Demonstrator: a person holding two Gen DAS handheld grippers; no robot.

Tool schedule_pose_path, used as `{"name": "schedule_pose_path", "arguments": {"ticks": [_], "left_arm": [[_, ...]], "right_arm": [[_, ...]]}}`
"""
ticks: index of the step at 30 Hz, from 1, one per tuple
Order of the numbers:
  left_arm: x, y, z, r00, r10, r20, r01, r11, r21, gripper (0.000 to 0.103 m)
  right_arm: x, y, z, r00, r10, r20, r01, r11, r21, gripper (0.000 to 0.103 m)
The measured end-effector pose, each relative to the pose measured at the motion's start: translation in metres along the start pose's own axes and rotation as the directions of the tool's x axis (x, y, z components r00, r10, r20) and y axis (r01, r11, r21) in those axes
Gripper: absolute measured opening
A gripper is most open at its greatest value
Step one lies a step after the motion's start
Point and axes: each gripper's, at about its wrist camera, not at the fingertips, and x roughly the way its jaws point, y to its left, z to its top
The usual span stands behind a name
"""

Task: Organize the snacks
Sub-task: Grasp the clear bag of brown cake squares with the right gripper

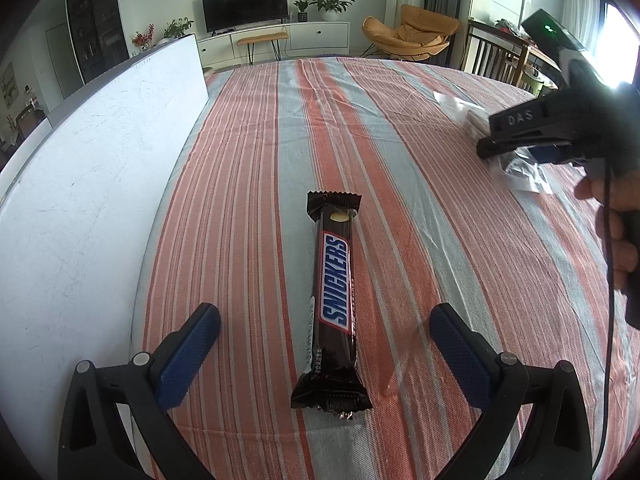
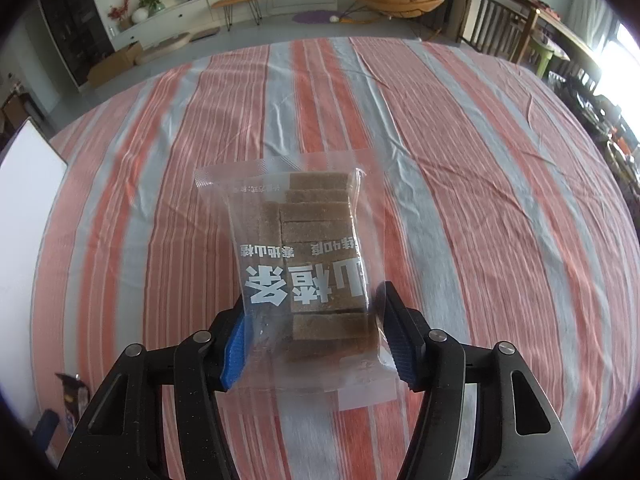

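A brown Snickers bar point(image 1: 334, 298) lies lengthwise on the striped tablecloth, between the spread fingers of my left gripper point(image 1: 325, 316), which is open and touches nothing. My right gripper point(image 2: 310, 328) is shut on a clear bag of brown hawthorn strips point(image 2: 312, 256) with white Chinese lettering, holding its near end above the cloth. In the left wrist view the right gripper point(image 1: 520, 136) shows at the far right with the clear bag point(image 1: 528, 168) under it. The Snickers bar's end point(image 2: 72, 396) shows at the lower left of the right wrist view.
A white box point(image 1: 80, 184) with a tall flat wall runs along the left side of the table; its corner shows in the right wrist view point(image 2: 28, 168). The striped cloth point(image 2: 480, 200) covers the table. Chairs and a TV stand lie beyond.
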Motion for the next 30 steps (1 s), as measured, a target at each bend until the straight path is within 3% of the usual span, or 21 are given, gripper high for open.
{"name": "schedule_pose_path", "arguments": {"ticks": [4,10,11,13,14,17,30], "left_arm": [[0.000,0.000,0.000,1.000,-0.001,0.000,0.001,1.000,0.000,0.103],[0.000,0.000,0.000,1.000,0.000,0.000,0.000,1.000,0.000,0.103],[0.000,0.000,0.000,1.000,0.001,0.000,-0.001,1.000,0.001,0.103],[0.000,0.000,0.000,1.000,0.002,0.000,-0.002,1.000,0.002,0.103],[0.000,0.000,0.000,1.000,0.001,0.000,-0.001,1.000,0.001,0.103],[0.000,0.000,0.000,1.000,0.001,0.000,-0.001,1.000,0.001,0.103],[0.001,0.000,0.000,1.000,0.001,0.000,-0.001,1.000,0.001,0.103]], "right_arm": [[-0.025,-0.001,-0.052,1.000,0.004,0.009,-0.004,0.999,-0.034,0.060],[-0.071,-0.005,-0.143,0.997,-0.041,0.062,0.039,0.999,0.032,0.061],[-0.076,-0.005,-0.155,0.994,-0.062,0.090,0.058,0.997,0.044,0.063],[-0.083,-0.006,-0.175,0.985,-0.103,0.139,0.093,0.993,0.074,0.079],[-0.084,-0.007,-0.183,0.982,-0.114,0.151,0.101,0.991,0.088,0.083],[-0.085,-0.011,-0.187,0.974,-0.112,0.196,0.089,0.989,0.121,0.087],[-0.082,-0.011,-0.186,0.973,-0.107,0.204,0.085,0.990,0.116,0.089]]}}
